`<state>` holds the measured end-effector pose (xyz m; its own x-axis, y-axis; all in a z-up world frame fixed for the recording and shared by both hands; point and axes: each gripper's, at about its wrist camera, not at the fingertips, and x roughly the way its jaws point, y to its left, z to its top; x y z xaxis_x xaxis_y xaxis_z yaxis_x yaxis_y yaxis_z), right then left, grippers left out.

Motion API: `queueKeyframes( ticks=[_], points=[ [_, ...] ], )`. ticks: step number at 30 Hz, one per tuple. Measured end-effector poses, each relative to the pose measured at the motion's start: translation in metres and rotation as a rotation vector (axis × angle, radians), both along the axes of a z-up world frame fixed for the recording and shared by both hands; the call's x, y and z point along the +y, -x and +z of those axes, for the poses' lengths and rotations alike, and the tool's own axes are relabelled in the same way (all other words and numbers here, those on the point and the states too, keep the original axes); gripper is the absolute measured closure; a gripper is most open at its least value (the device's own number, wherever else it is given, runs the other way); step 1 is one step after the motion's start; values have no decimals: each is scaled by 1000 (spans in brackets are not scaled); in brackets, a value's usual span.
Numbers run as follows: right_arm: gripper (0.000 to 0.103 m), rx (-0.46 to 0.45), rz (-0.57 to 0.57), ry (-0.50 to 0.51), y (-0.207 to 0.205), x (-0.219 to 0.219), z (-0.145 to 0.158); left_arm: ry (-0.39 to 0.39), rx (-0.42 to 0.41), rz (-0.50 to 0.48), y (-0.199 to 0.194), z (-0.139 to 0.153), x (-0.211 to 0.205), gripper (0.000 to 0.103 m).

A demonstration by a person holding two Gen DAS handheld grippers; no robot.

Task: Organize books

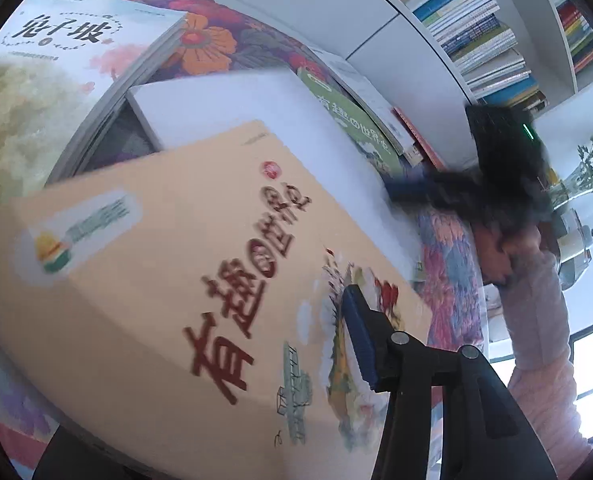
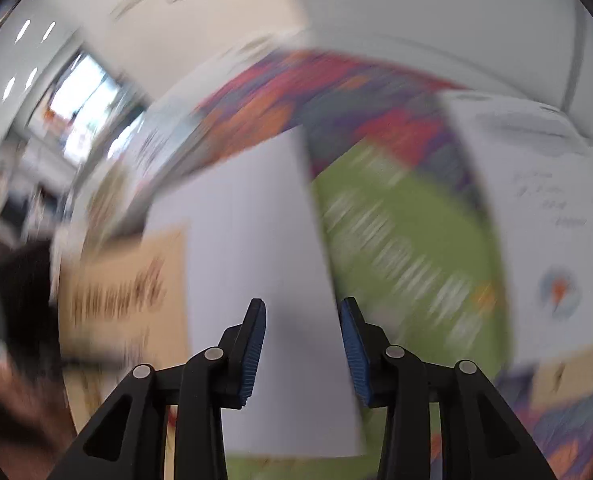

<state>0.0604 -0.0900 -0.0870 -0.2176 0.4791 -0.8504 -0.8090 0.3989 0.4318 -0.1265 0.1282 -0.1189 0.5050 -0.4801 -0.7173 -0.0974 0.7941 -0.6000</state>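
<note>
Books lie scattered on the floral cloth (image 1: 212, 40), and your left gripper (image 1: 360, 344) pinches the beige book (image 1: 168, 264), thin, stiff and slippery, by its edge, while your right gripper (image 2: 302, 354) hangs spread and empty over the white book (image 2: 252, 216).

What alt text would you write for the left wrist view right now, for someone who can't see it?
The left gripper grips a tan book with red Chinese lettering, raised and tilted above a floral tablecloth. Under it lie a white book and a green book. The right gripper, blurred, reaches toward them; bookshelves stand behind.
</note>
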Motion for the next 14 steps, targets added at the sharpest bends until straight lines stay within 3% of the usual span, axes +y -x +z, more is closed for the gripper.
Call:
queueKeyframes(
  ticks=[2,4,8,10,12,14],
  points=[
    [66,125,88,-30,22,-15,-3,7,0,-11,-1,-1,2,57],
    [67,104,67,-47,24,-23,-2,16,3,-13,-4,-2,4,57],
    [67,179,-181,-142,-17,-20,-14,-33,12,-25,-11,3,-1,57],
    [64,224,-238,-186,-27,-12,-20,-62,18,-46,-16,5,-6,57],
    [62,216,-214,-212,-18,-5,-18,-60,31,-80,-19,6,-6,56],
    [62,268,-156,-226,0,-7,-20,-23,43,-116,-15,5,-3,56]
  ],
)
